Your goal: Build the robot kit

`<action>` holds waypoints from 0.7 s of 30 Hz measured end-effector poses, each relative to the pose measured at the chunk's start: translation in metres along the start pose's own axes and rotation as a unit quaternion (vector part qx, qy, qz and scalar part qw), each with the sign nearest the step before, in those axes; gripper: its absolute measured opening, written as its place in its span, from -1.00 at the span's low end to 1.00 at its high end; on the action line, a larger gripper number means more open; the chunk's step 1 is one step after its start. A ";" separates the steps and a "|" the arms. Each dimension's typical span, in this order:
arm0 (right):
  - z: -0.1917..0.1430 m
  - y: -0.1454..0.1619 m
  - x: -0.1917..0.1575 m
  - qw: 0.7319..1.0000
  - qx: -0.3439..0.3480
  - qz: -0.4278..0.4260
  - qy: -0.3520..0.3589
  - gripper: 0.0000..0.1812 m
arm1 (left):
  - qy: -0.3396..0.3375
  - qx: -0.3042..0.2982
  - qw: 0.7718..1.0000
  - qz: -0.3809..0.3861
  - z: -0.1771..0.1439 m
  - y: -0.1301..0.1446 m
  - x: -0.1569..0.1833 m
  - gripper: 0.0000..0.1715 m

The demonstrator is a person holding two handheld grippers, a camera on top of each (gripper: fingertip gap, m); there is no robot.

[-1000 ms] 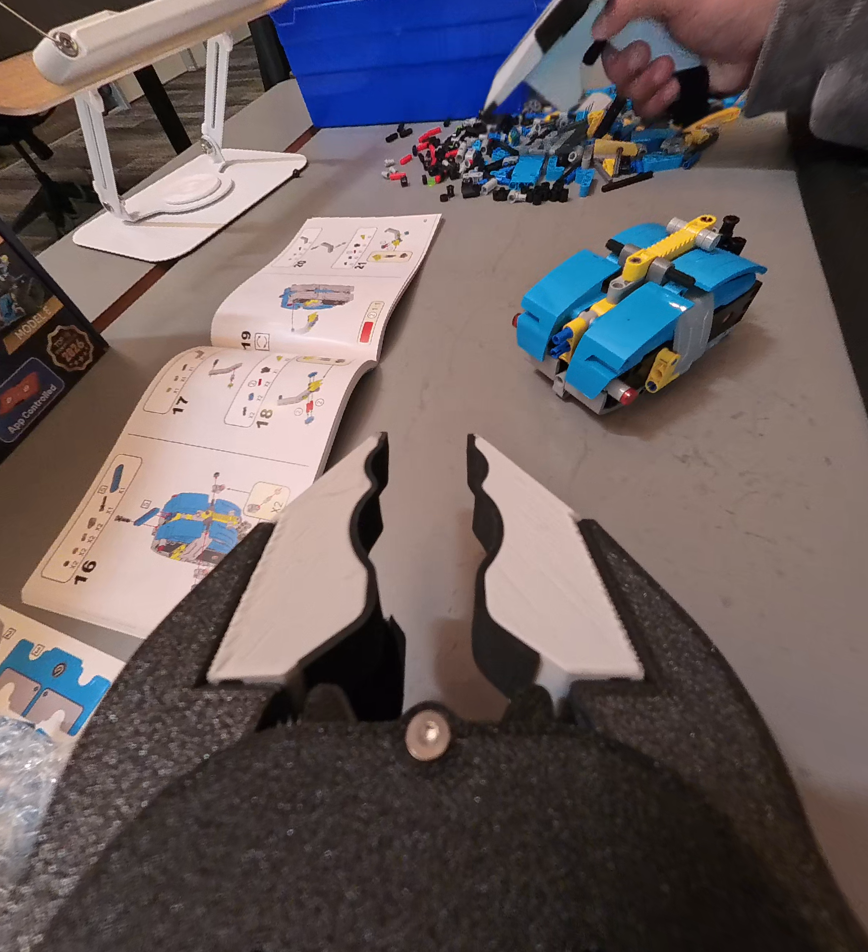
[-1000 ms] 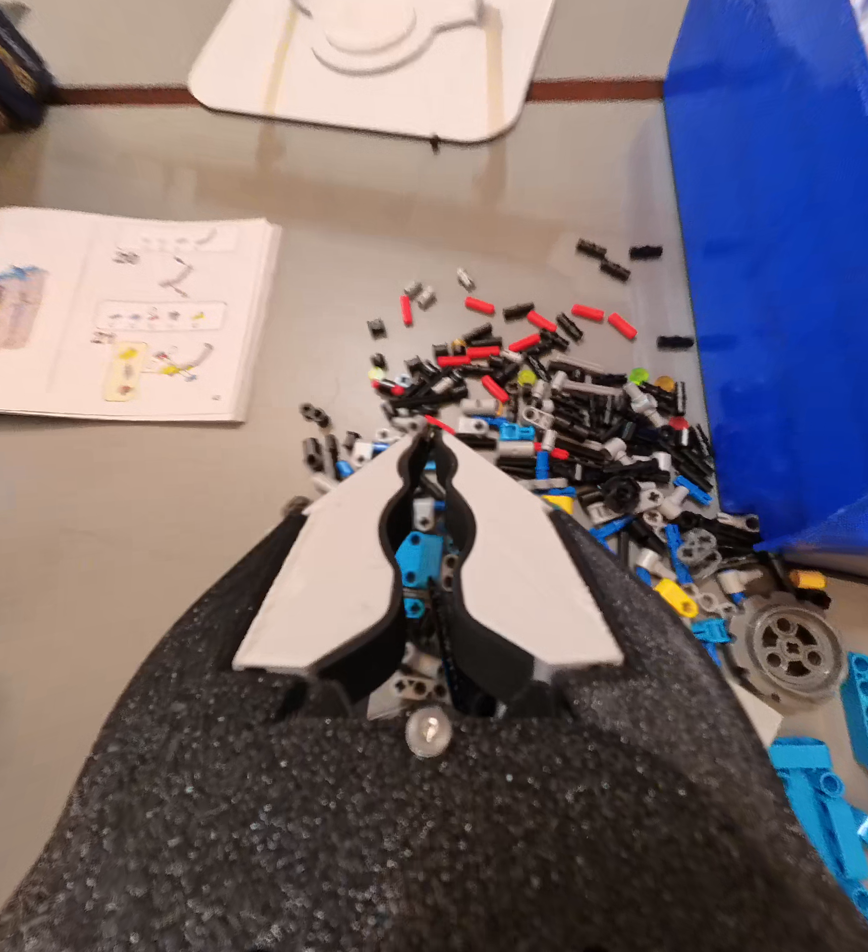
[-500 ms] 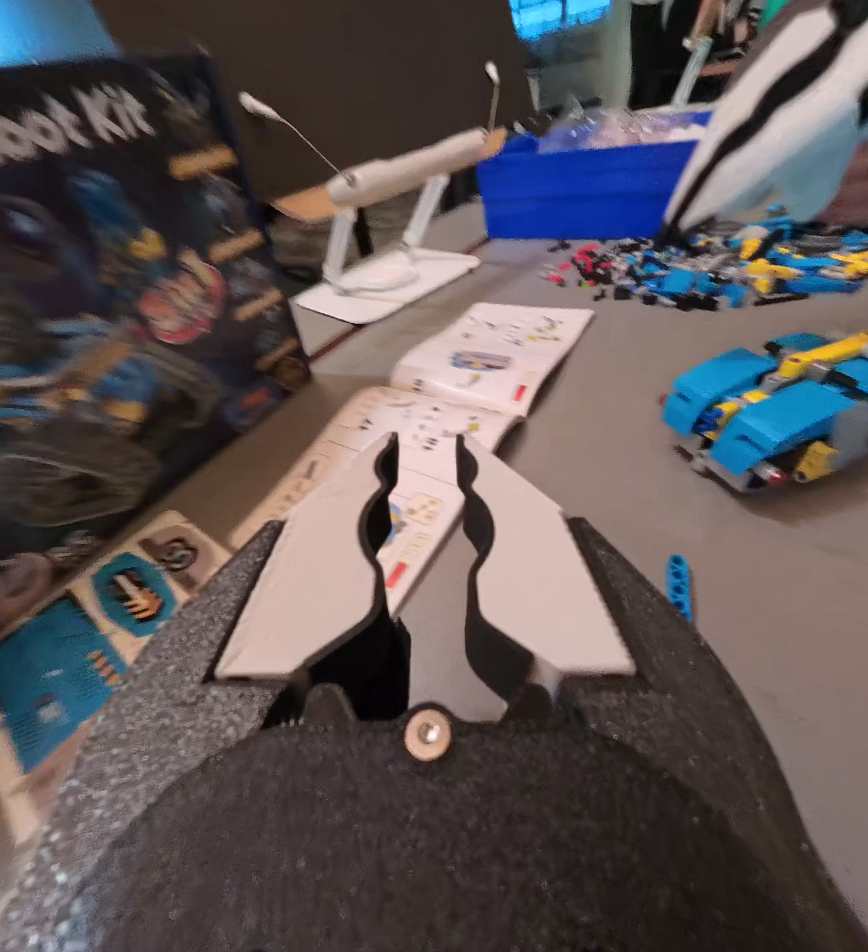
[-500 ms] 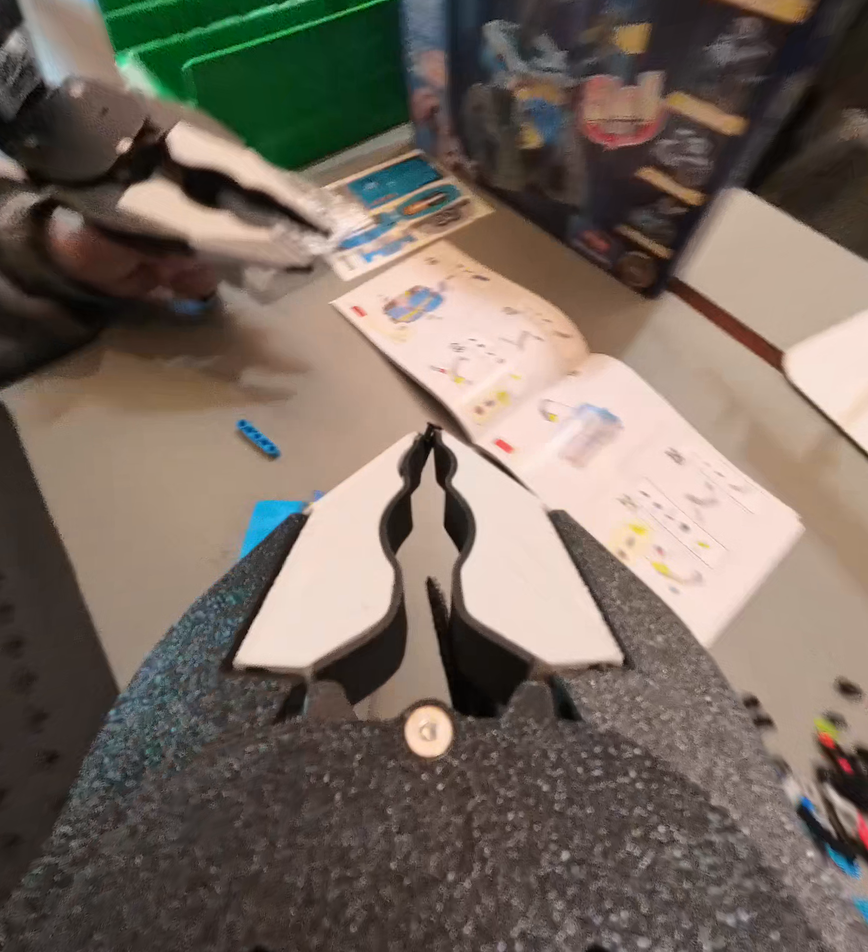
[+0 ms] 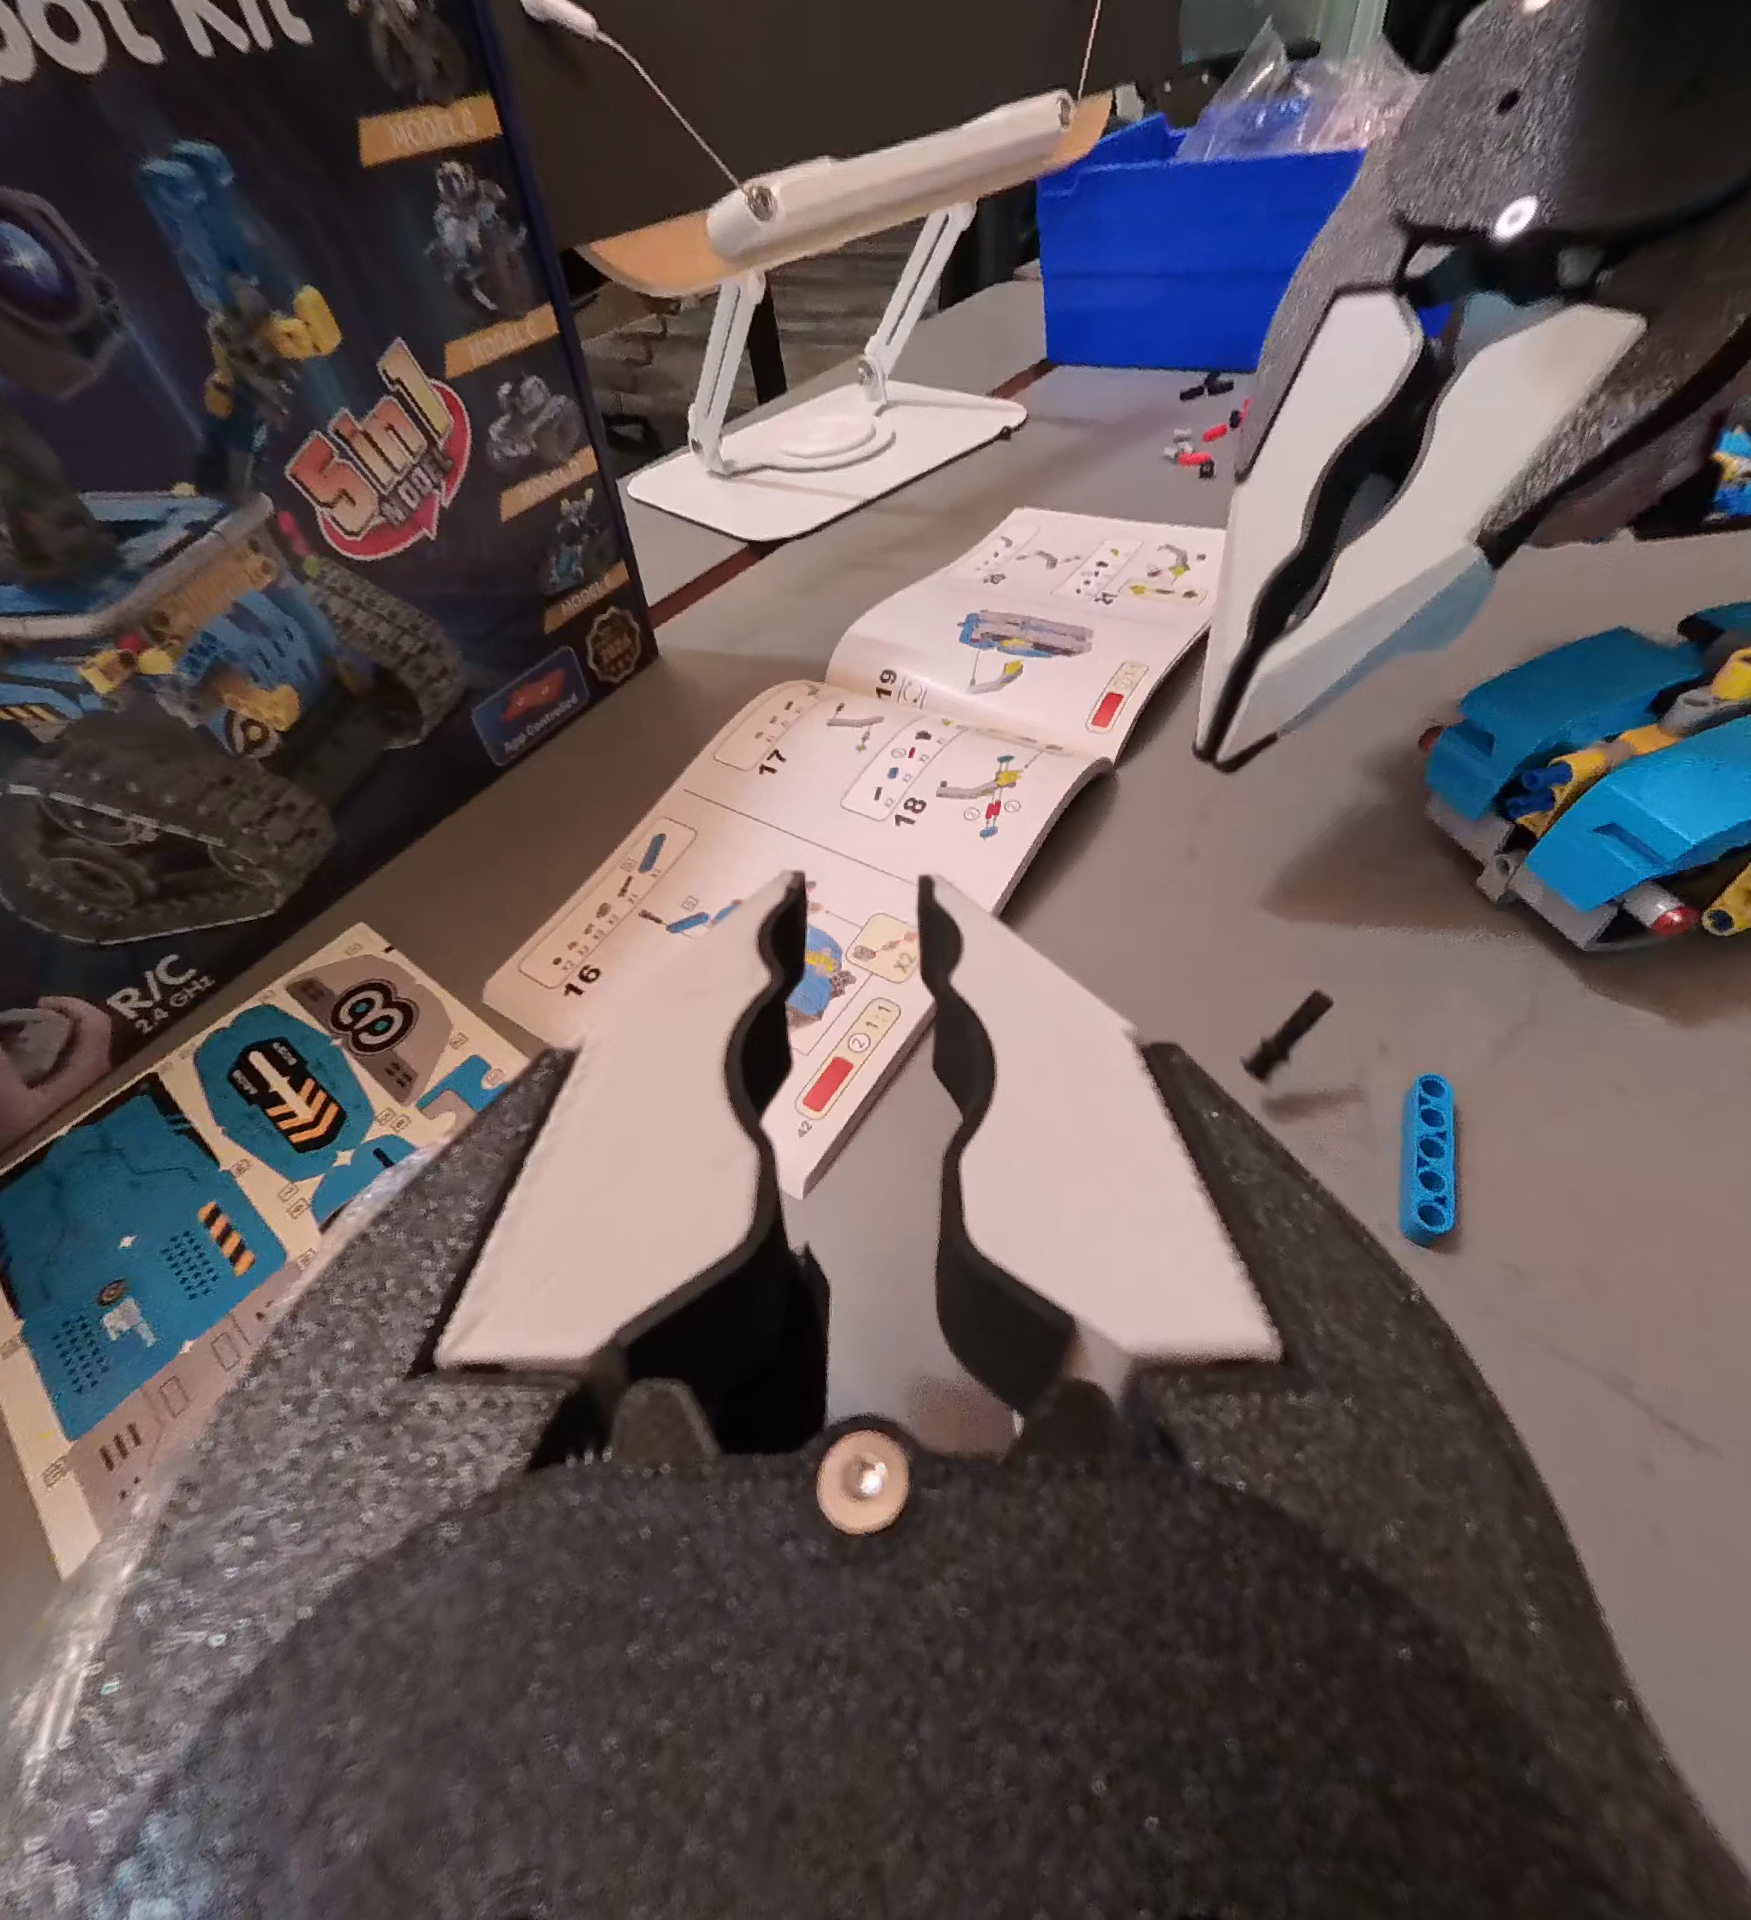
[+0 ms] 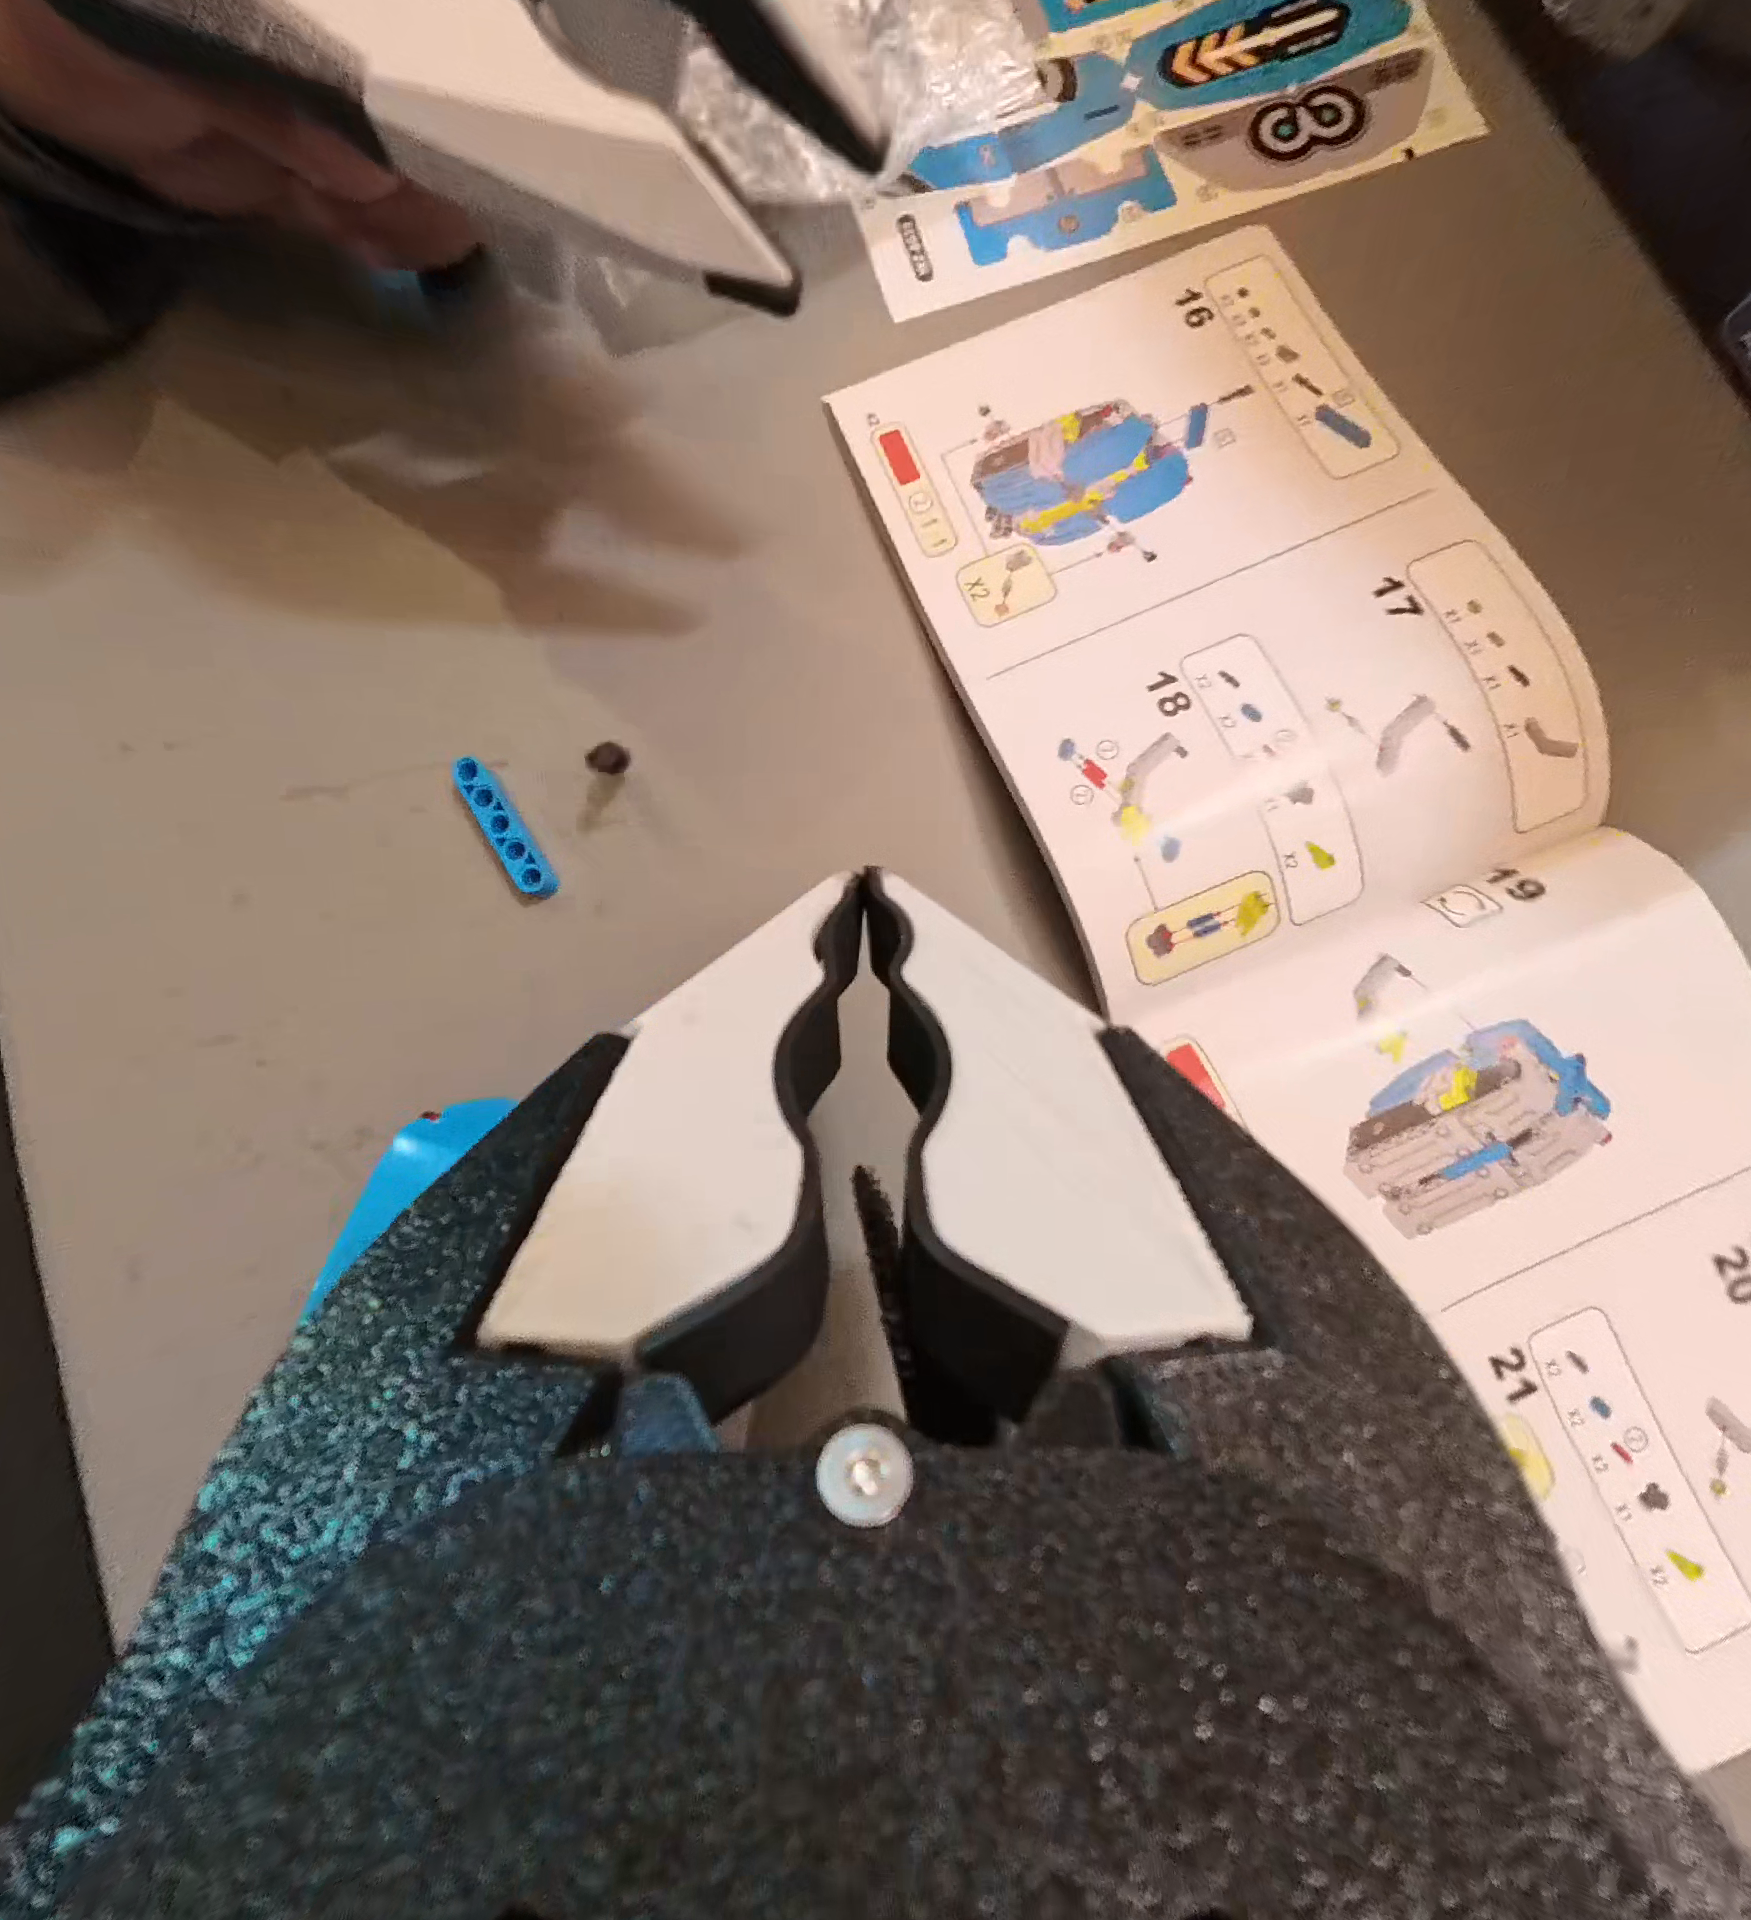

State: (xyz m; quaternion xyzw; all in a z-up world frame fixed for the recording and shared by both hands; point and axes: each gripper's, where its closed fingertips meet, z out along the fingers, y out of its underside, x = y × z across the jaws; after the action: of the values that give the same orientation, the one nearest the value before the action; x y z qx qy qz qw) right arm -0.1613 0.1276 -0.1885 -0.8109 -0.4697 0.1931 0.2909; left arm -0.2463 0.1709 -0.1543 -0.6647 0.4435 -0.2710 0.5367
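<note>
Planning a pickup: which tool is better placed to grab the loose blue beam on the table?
Probably the left tool: open, empty, with the blue beam just beside it. The right tool is shut.

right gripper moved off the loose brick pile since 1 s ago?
Yes. The right gripper left the pile beside the blue plastic bin and now hangs shut above the grey table, beside the open white instruction booklet, near the small blue holed beam.

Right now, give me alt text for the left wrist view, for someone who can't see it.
The left gripper, open and empty, hovers over an open instruction booklet on a grey table. The shut right gripper hangs above the booklet's far edge, beside a blue brick-built vehicle. A blue five-hole beam and black pin lie nearby.
</note>
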 end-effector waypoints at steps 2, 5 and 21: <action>-0.007 0.003 0.005 1.000 0.014 0.023 0.016 -1.00 | 0.001 -0.004 1.000 0.006 0.001 0.001 0.002 -0.76; -0.025 0.016 0.011 0.996 0.036 0.066 0.045 -1.00 | 0.005 -0.008 1.000 0.012 0.002 0.002 0.005 -0.76; -0.200 0.201 0.043 0.910 0.062 0.312 0.268 -0.89 | 0.010 -0.030 0.998 0.046 0.007 0.009 0.014 -0.76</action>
State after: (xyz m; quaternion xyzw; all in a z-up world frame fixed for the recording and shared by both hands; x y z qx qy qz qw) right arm 0.1077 0.0290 -0.1706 -0.9175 -0.0847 0.0786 0.3806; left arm -0.2368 0.1617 -0.1666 -0.6566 0.4872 -0.2393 0.5237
